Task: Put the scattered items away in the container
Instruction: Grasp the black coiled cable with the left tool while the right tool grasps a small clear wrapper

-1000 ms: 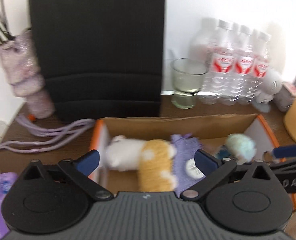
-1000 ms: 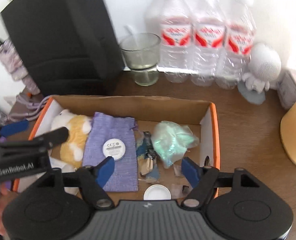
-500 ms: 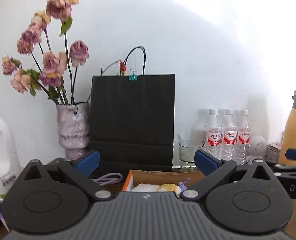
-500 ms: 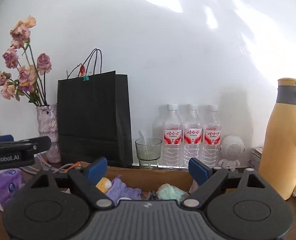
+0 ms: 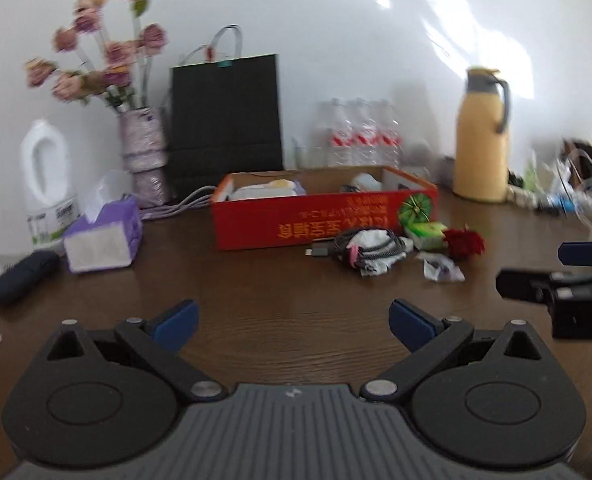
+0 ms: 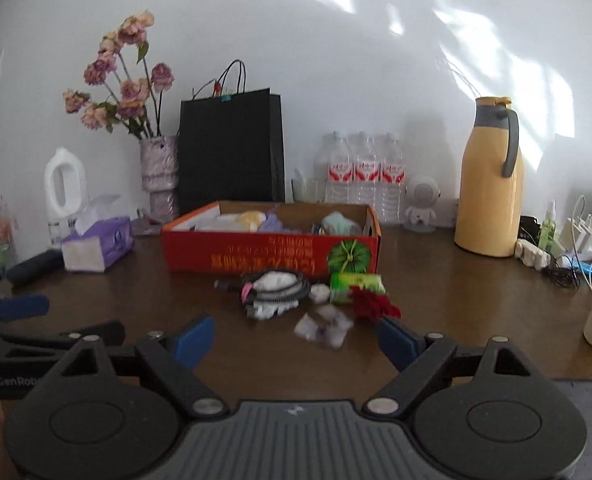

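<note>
Your left gripper (image 5: 291, 322) and right gripper (image 6: 296, 340) hover wide-jawed, empty, above the dark wooden table (image 6: 456, 292), short of the red cardboard box (image 6: 271, 254).

Left tongs (image 5: 291, 322) spread wide, nothing between; right tongs (image 6: 296, 338) likewise, both angled slightly down.

The cardboard box (image 6: 271, 254) is red outside with yellow lettering and a green striped melon print, its rim edged orange. The tabletop (image 6: 456, 292) is dark brown wood grain. In front lie a green packet (image 6: 358, 282), a deep red flower (image 6: 374, 305) and a black braided cable (image 6: 275, 286) with a pink tag. The paper bag (image 6: 231, 148) is black, the thermos jug (image 6: 490, 184) yellow with a grey handle, the tissue pack (image 6: 95, 242) purple. Both tools carry blue pads (image 6: 193, 338) on black arms.
</note>
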Demonstrator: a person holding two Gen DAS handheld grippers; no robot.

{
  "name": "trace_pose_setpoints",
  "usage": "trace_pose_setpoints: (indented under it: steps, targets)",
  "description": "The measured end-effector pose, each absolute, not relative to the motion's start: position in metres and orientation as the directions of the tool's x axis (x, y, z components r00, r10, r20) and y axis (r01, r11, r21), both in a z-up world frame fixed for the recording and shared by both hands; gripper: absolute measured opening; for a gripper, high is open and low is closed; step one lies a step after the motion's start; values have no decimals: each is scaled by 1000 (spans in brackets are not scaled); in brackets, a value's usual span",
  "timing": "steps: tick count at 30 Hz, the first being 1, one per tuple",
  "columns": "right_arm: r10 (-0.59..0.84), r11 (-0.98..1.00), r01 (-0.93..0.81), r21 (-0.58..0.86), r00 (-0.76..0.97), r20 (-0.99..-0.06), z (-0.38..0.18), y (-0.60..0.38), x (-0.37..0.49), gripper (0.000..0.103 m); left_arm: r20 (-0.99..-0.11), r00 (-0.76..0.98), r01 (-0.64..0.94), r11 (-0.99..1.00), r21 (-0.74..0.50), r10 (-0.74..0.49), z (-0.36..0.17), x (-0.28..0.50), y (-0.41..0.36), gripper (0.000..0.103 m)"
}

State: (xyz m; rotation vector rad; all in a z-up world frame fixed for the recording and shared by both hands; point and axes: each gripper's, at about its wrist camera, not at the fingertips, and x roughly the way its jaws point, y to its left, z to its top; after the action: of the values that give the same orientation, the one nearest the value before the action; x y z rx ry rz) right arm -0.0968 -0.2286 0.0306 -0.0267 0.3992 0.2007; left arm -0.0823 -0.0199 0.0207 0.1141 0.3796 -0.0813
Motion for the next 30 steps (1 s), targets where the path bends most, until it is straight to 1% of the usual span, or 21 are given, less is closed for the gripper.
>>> trace_pose_setpoints:
  steps: [2,3,4,6,7,8,9,12,14,15,16,17,18,19,22,23,24,27,28,29,30]
  targets:
    - [201,978,-209,26,886,-418,25,-232,-93,85,-347,932,164,977,139,-107,30,-65,-25,103]
    - [203,978,-206,40,881,-428,26,-235,-87,81,-342,930,201,965,166,-135,36,-52,-30,103]
    - [195,980,-192,51,881,-432,27,-237,-79,80,-331,924,267,944,194,-193,40,-38,-36,102]
    - [178,984,-163,72,883,-434,30,-241,-60,80,-357,887,393,884,252,-293,41,-4,-52,82]
    - [174,985,-154,79,879,-444,31,-243,-49,80,-385,872,423,860,286,-301,38,14,-61,61]
    - [172,985,-151,83,873,-456,31,-244,-39,76,-412,856,453,837,307,-313,31,30,-68,50]
    - [169,986,-149,81,866,-470,30,-245,-30,71,-445,837,479,819,315,-318,26,48,-73,50]
    - [162,987,-148,69,851,-499,26,-244,-5,65,-505,786,551,776,308,-357,13,86,-83,52]
    - [167,985,-160,59,835,-524,23,-243,8,65,-555,739,607,734,303,-382,5,101,-87,69]
    - [172,984,-166,60,828,-534,21,-242,13,65,-590,703,644,707,292,-397,1,107,-88,69]
    - [179,983,-173,63,819,-546,18,-241,19,65,-628,669,668,692,275,-396,-4,112,-87,62]
    - [187,981,-183,64,810,-556,16,-238,24,64,-633,666,665,698,266,-394,-8,115,-85,51]
    - [194,979,-193,61,804,-563,14,-236,29,63,-627,678,647,717,262,-383,-8,116,-82,44]
    - [197,978,-202,57,799,-568,12,-233,33,63,-624,677,642,728,242,-389,-7,116,-78,40]
    - [206,975,-214,55,786,-583,7,-226,44,58,-593,663,628,771,108,-457,0,109,-59,36]
    - [211,974,-219,59,779,-590,5,-225,48,55,-580,662,616,785,61,-475,2,105,-52,36]
    - [215,973,-223,62,769,-602,3,-223,51,48,-569,673,591,806,30,-473,4,101,-47,35]
    - [203,974,-223,46,755,-623,-2,-219,57,29,-532,739,500,866,23,-413,12,79,-35,28]
    - [203,973,-226,43,755,-623,-2,-218,57,29,-520,765,460,888,26,-381,17,70,-31,22]
    - [211,971,-236,43,754,-622,-2,-217,55,27,-502,788,424,905,24,-356,26,58,-27,8]
    - [219,968,-248,41,755,-619,-1,-215,52,23,-487,815,378,925,33,-315,33,45,-23,7]
